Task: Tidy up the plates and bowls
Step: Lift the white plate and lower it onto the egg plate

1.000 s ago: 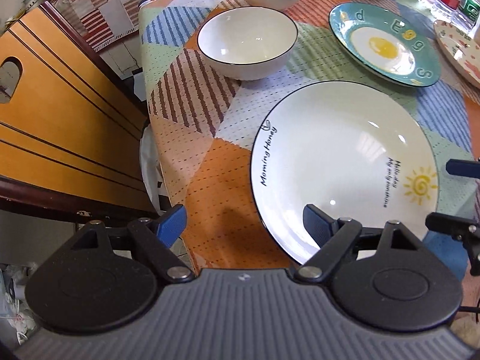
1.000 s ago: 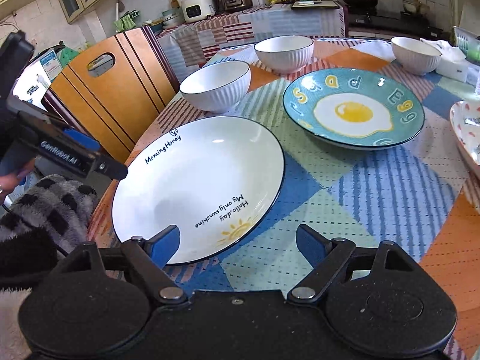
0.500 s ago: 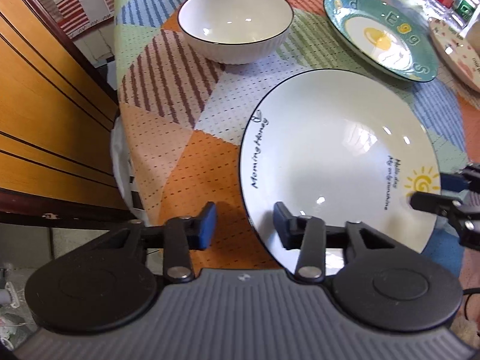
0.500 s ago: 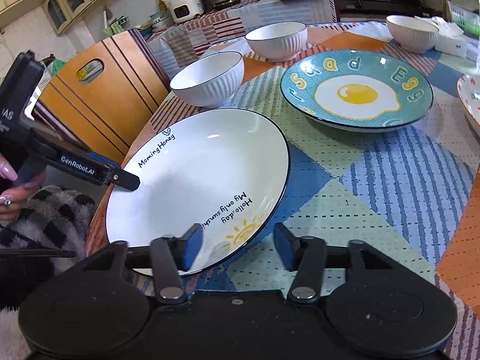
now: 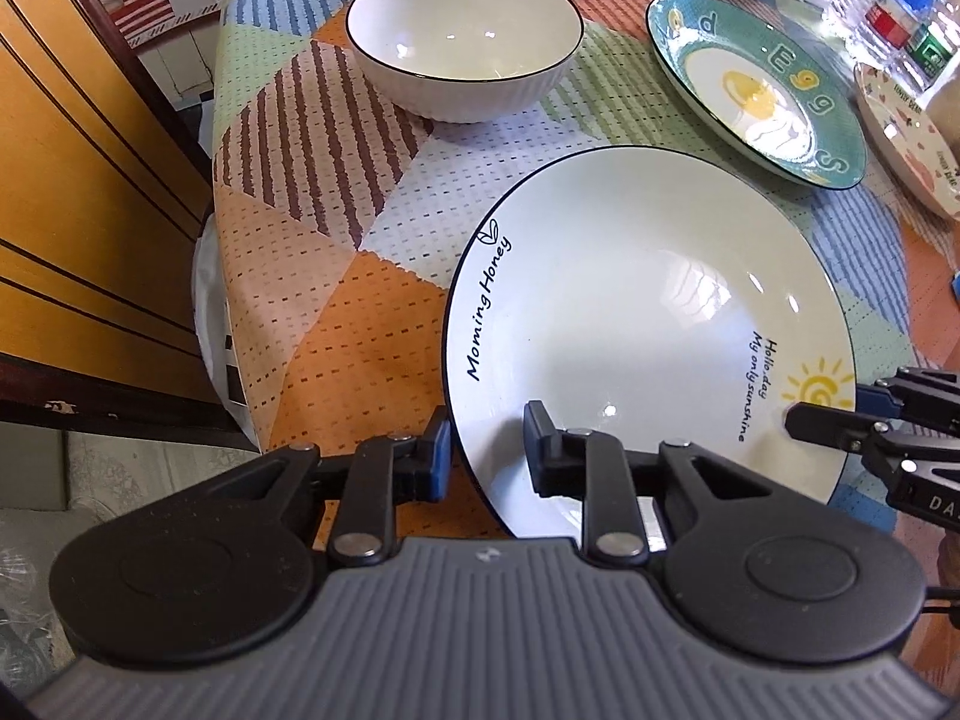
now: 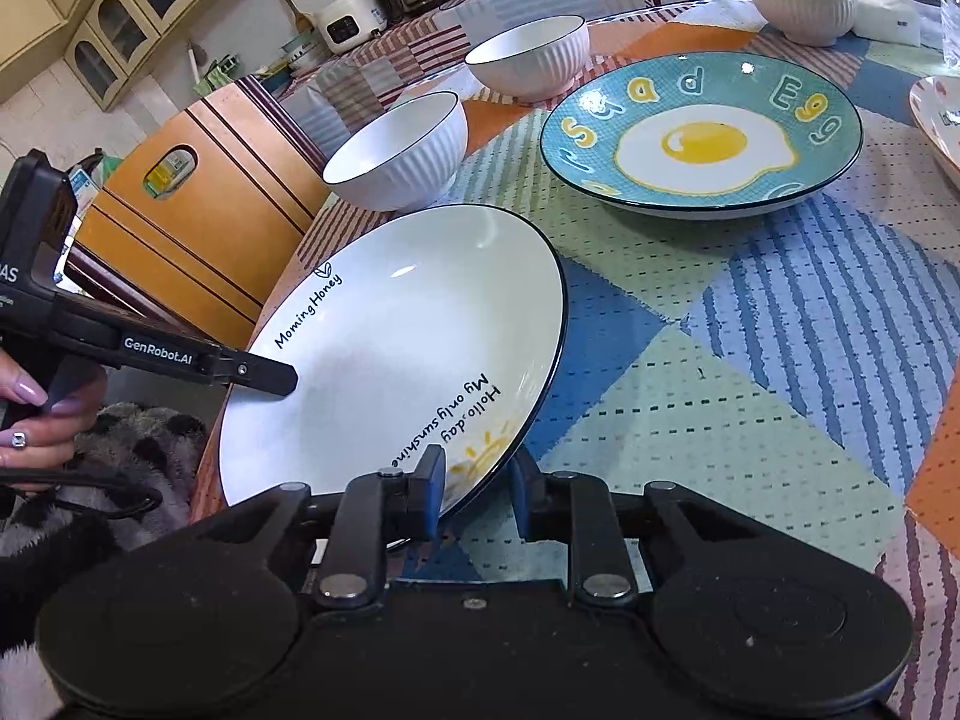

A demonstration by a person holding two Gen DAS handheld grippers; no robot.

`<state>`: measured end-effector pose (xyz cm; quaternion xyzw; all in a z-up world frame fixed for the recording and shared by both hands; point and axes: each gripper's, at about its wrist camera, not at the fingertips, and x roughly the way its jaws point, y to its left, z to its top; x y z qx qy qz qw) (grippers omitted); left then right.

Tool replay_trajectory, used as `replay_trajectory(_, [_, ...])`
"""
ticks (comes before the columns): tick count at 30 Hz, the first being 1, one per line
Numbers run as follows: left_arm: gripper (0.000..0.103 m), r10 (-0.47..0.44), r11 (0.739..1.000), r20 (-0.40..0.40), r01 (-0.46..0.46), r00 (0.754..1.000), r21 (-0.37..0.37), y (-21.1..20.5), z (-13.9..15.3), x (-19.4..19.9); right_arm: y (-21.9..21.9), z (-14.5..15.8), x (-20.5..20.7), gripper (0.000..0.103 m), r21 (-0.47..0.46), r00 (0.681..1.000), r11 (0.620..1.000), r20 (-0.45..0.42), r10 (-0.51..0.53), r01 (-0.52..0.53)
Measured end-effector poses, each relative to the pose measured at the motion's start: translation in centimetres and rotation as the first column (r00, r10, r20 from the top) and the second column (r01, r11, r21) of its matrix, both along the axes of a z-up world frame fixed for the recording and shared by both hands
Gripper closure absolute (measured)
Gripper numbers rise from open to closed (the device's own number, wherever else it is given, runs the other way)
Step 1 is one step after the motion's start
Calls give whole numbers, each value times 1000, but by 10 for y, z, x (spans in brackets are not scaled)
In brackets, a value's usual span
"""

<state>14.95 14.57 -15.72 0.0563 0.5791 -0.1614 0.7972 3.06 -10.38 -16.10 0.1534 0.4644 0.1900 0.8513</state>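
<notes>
On tablecloth, three plates, three bowls

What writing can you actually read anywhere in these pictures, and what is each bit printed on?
"Morning Honey": white plate, rim near the left gripper.
"Hollo.day My only sunshine": same plate, beside the sun drawing near the right gripper.
"Egg", plus further letters I can't make into a word: teal egg plate.
"GenRobot.AI": side of the left gripper.
Bottle labels and pink plate lettering: too blurred.

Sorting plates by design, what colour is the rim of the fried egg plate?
Teal blue on the egg plate, clearest in the right wrist view.
</notes>
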Motion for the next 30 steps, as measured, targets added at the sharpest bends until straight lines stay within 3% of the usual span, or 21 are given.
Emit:
replay_trajectory(6, [80,-17,1000,-22,18,1000,2,-6,9,-1,-1,3,-2,76,-40,1000,999,20,19,-18])
replay_trajectory(12, [80,-59,998,23,59,998,31,-20,25,-15,-14,6,-6,76,-12,1000,1000,18,10,-10])
replay_trajectory(20, [80,-81,996,96,77,992,48,-37,55,-22,-24,35,-14,76,-32,997,999,78,3,0])
replay_trajectory(30, [80,-92,996,190,91,977,15,-59,96,-18,-51,74,-4,76,-47,989,999,148,-8,15])
